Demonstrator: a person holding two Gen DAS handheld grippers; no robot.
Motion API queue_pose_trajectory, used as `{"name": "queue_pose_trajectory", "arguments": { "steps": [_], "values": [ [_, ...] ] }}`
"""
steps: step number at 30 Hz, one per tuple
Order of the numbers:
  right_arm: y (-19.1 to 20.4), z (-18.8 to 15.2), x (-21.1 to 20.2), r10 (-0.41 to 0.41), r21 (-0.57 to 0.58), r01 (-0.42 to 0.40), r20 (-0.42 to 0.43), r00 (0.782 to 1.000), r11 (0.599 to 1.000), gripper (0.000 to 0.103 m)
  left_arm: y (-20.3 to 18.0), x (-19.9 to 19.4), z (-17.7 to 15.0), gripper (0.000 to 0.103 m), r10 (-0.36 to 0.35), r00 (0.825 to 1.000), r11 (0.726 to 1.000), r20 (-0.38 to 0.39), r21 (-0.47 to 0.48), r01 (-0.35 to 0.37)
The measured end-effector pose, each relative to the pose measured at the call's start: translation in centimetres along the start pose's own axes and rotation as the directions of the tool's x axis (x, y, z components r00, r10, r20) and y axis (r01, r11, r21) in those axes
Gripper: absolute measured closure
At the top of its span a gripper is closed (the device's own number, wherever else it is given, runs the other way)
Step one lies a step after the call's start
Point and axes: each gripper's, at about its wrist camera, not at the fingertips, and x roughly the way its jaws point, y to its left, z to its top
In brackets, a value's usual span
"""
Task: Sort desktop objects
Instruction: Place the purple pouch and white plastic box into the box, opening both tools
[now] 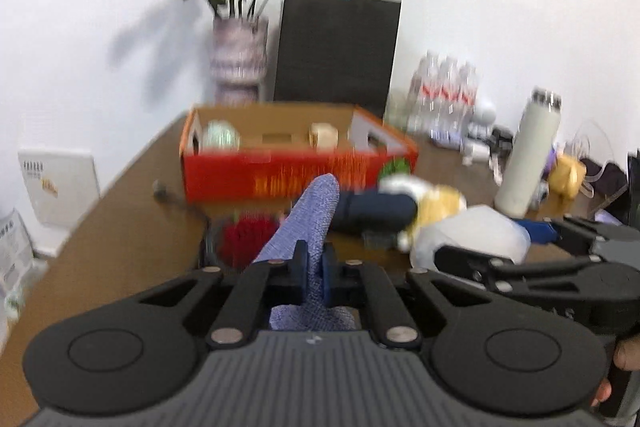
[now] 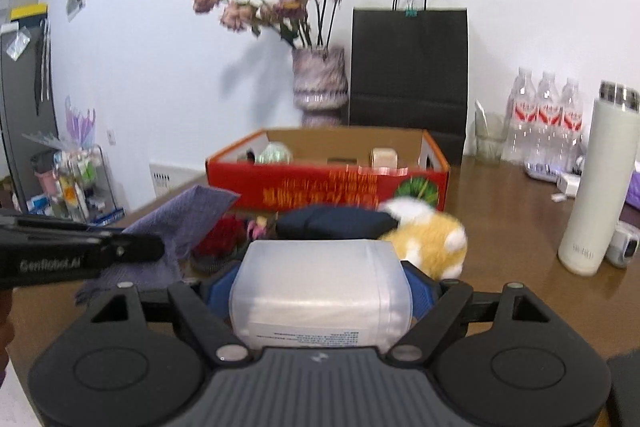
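My left gripper [image 1: 315, 269] is shut on a purple-blue cloth [image 1: 308, 223], held above the brown table; the cloth also shows in the right wrist view [image 2: 188, 219]. My right gripper [image 2: 320, 291] is shut on a translucent white plastic container [image 2: 320, 291], which shows in the left wrist view [image 1: 472, 231] at the right. Ahead stands an open red cardboard box [image 1: 280, 171] [image 2: 328, 183] holding a few small items. In front of it lie a dark blue folded item [image 2: 332, 223], a red object [image 2: 222, 235] and a yellow-white plush toy [image 2: 428, 239].
A vase of dried flowers [image 2: 320, 79] and a black paper bag [image 2: 408, 75] stand behind the box. A white thermos [image 2: 596, 183], water bottles [image 2: 544, 119] and small clutter sit at the right. The table's left edge [image 1: 100, 195] drops to the floor.
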Motion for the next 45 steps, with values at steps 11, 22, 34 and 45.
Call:
{"name": "queue_pose_trajectory", "arguments": {
  "steps": [11,22,34,45],
  "values": [
    [-4.1,9.6,7.5,-0.016,0.033,0.014,0.043,0.999,0.999,0.022,0.9,9.6,11.3,0.095,-0.035,0.999,0.997,0.038,0.077,0.032],
    [-6.5,14.7,22.5,-0.037,0.071,0.045,-0.111,0.993,0.996,0.022,4.2,24.1,15.2,0.095,0.047,0.983,0.999,-0.177,0.018,-0.044],
    [-8.3,16.2,35.8,-0.033,0.185,0.11,-0.376,0.926,0.977,0.021,8.6,34.3,16.8,0.092,0.056,0.926,0.982,-0.373,-0.149,-0.119],
    [-10.4,16.2,36.5,0.029,0.337,0.132,-0.434,0.901,0.932,0.017,9.3,32.8,17.0,0.052,0.028,0.933,0.98,-0.359,-0.175,-0.097]
  ]
}}
